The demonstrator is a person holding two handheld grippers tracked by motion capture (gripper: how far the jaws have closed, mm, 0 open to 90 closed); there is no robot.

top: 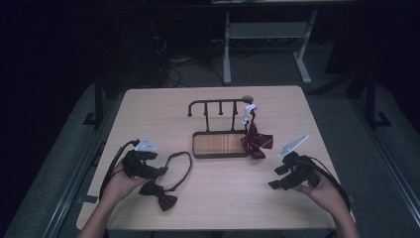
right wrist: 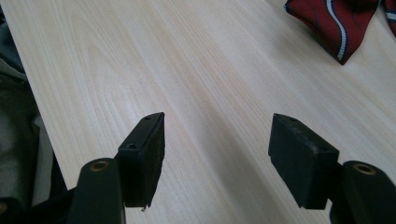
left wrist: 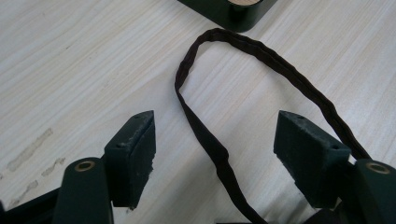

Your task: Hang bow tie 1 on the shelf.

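- The wooden table [top: 148, 109] is the biggest thing here, pale grain, sitting in a pretty dark room with a grey floor around it.
- Mid-table there's a dark metal rack [top: 218, 105] with a row of upright pegs along a top bar, and its base is a shallow tray [top: 220, 145] with a wood-look bottom. As far as I can tell the tray has nothing lying inside it.
- A dark red striped bow tie [top: 256, 141] hangs off the right end of the rack by a whitish strap or clip, draping down against the tray's right edge and onto the table. Its corner [right wrist: 341, 23] shows in the right gripper view, well ahead of the jaws.
- The dark bow tie [top: 159, 195] lies flat at front left, with the bow part nearest the person. Its thin strap [top: 179, 168] loops away toward the tray, so the long axis runs roughly from front-left to back-right. In the left gripper view the strap [left wrist: 210, 144] runs right between the jaws and curves round close to the tray corner.
- Left gripper [top: 157, 173] is held low, just beside the bow, with its jaws wide apart straddling the strap and not pinching it.
- Right gripper [top: 277, 182] is over bare table at front right, jaws spread apart too, holding nothing.
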